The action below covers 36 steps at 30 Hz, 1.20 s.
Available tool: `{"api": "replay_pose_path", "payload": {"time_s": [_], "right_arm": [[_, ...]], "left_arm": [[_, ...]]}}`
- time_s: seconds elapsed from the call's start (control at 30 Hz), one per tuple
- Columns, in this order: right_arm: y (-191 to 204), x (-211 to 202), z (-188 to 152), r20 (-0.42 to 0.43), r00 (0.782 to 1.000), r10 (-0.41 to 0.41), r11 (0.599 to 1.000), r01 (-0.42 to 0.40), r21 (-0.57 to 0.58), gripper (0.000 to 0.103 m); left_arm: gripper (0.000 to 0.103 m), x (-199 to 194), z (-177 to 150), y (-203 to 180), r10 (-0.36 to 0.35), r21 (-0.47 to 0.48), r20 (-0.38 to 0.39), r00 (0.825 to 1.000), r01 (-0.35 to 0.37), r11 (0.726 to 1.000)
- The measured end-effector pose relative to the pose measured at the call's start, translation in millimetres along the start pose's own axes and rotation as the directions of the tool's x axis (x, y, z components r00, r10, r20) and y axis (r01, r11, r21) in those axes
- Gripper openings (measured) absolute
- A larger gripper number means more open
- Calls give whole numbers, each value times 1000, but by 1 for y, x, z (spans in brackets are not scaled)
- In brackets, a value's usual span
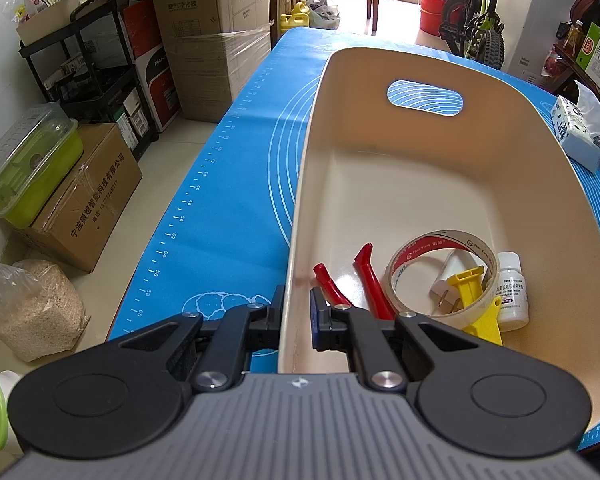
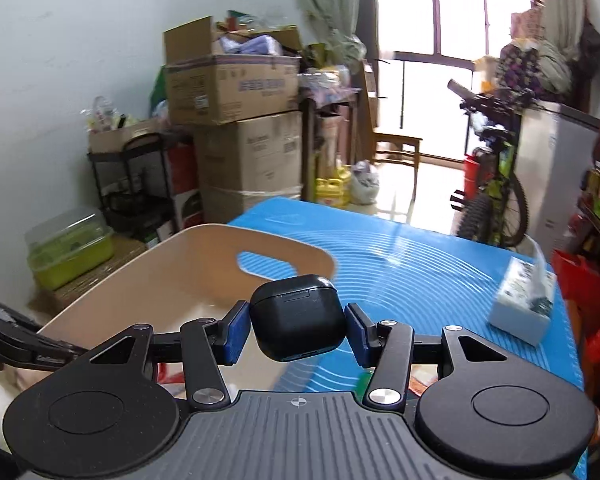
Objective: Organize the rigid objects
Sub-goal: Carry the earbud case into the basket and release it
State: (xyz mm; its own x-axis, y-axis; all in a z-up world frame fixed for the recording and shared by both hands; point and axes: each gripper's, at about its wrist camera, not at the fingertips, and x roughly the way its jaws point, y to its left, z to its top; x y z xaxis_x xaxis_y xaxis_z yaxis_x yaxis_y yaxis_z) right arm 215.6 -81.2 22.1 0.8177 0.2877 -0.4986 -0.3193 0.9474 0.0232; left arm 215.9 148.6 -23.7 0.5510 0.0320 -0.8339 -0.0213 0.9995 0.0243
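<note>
A cream plastic basket sits on the blue mat. In its near end lie red-handled pliers, a tape roll, a yellow tool, a white plug and a white pill bottle. My left gripper is shut on the basket's near left wall, one finger outside, one inside. My right gripper is shut on a black earbud case, held above the basket's rim.
A blue measuring mat covers the table. A tissue box lies at the right on the mat. Cardboard boxes, a black shelf and a green container stand by the left wall. A bicycle stands behind the table.
</note>
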Motion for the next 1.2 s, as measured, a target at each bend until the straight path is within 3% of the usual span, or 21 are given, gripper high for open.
{"api": "replay_pose_path", "payload": {"time_s": [0.3, 0.43, 0.73, 0.93, 1.2], "right_arm": [[42, 28, -15, -121, 991, 60, 996, -68, -66, 56], [56, 40, -25, -188, 981, 48, 991, -70, -113, 56], [78, 50, -30, -254, 967, 37, 976, -90, -200, 56], [76, 48, -27, -266, 963, 49, 976, -103, -193, 60], [56, 33, -10, -199, 977, 76, 990, -98, -103, 67]], "left_arm": [[13, 0, 0, 0, -1, 1, 1, 1000, 1, 1000], [13, -1, 0, -1, -4, 2, 3, 1000, 4, 1000], [13, -1, 1, -1, -7, 3, 3, 1000, 7, 1000], [13, -1, 0, 0, -8, 5, 0, 1000, 8, 1000], [13, -1, -1, 0, -6, 4, 0, 1000, 6, 1000]]}}
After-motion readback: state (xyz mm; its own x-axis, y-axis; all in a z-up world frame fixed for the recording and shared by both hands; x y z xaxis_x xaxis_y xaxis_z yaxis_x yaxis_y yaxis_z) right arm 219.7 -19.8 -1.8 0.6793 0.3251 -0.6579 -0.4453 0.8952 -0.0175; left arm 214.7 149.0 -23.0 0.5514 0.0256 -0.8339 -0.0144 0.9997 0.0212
